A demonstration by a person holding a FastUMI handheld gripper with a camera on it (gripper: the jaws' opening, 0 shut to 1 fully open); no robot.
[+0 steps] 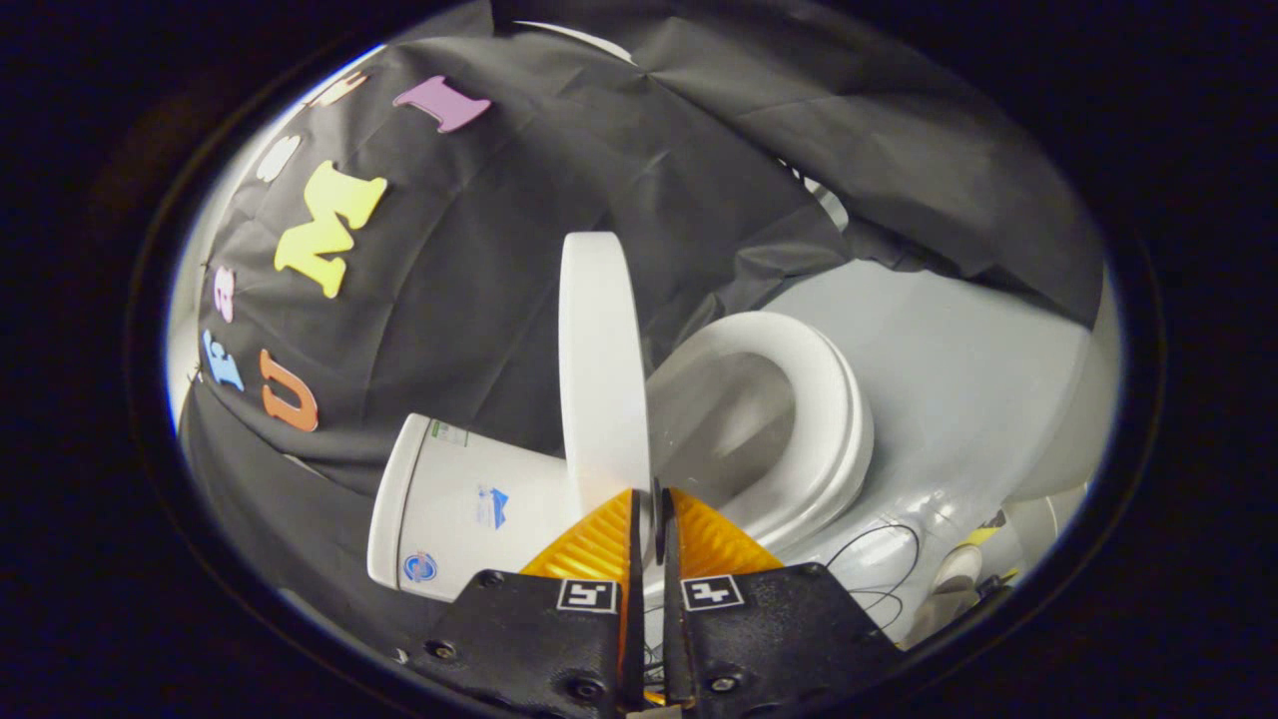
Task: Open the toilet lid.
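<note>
- The toilet lid was seen already swung up off the seat, standing close to upright at the centre of the frame; the opening was judged largely done.
- What was left, by the look of it, was to carry the lid the rest of the way back toward the tank at lower left, let it rest there, and release it; whether the lid already touched the tank could not be told.
- The gripper was seen at the bottom centre of the frame, its fingers drawn nearly together with only a thin gap between them; the lower edge of the lid ran down into that gap, so the fingers were judged to be pinched on the lid's rim, though the contact itself was small and partly hidden.
- The lid was shown edge-on as a narrow, rounded, white slab, smooth and glossy, with no mark visible on it.
- The seat lay exposed right of the lid, a white oval ring with the bowl open and shadowed inside it.
- The tank was seen as a white box left of the lid, bearing small stickers; pale floor was seen right of the seat; thin dark cables lay at lower right.
</note>
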